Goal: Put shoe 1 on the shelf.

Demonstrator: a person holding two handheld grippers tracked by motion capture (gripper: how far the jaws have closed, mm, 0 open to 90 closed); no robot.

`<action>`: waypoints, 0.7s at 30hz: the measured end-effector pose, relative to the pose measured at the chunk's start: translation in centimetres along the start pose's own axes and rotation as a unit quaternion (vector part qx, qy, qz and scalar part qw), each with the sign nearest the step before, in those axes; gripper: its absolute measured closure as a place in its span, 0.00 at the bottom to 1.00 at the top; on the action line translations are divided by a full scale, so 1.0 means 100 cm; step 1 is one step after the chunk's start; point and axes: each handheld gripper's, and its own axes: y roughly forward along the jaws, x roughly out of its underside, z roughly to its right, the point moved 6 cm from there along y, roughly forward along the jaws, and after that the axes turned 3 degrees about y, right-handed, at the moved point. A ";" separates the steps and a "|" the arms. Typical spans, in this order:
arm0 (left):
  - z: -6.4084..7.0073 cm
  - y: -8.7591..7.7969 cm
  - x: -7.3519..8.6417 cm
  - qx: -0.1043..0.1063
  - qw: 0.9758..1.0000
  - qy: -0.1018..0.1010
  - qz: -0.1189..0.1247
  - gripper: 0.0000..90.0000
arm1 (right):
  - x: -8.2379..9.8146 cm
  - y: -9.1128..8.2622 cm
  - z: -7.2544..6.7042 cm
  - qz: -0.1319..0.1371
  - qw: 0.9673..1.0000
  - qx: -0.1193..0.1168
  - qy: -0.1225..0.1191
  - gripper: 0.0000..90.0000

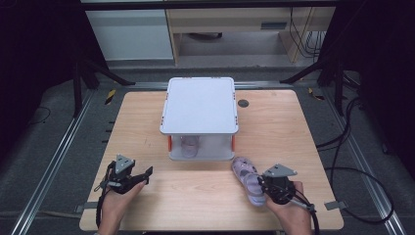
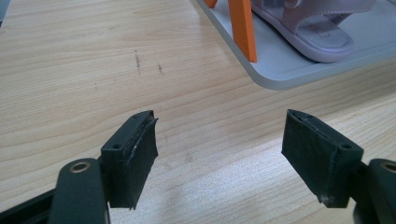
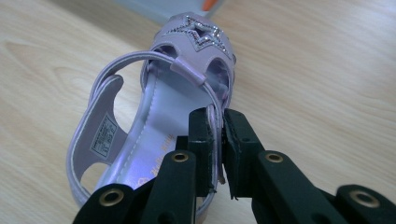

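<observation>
Lilac and soft-strapped, the sandal (image 3: 154, 121) is lying near the tabletop's (image 1: 205, 200) front right corner, looking light with a stiffer sole. The right gripper (image 3: 215, 140) is pinching its thin side strap between closed jaws; the strap may flex, so the sole edge seems a firmer hold. The left gripper (image 2: 219, 154) is hovering with jaws wide apart, empty, near the front left.

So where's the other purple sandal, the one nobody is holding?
In the high view, that sandal sits on the lower shelf of the white rack at the table's middle. The left gripper view shows it beside an orange post.
</observation>
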 end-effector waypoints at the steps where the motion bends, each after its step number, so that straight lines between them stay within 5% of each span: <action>1: 0.000 0.000 0.000 0.000 1.000 0.000 -0.001 0.28 | 0.001 0.002 -0.005 -0.002 1.000 -0.004 0.001 0.91; 9: 0.003 0.001 0.000 0.005 1.000 0.000 -0.001 0.28 | -0.006 0.004 -0.035 -0.003 1.000 -0.011 -0.011 0.91; 21: 0.004 0.001 0.000 0.005 1.000 0.003 -0.001 0.28 | -0.005 0.008 -0.062 -0.007 0.999 -0.018 -0.032 0.90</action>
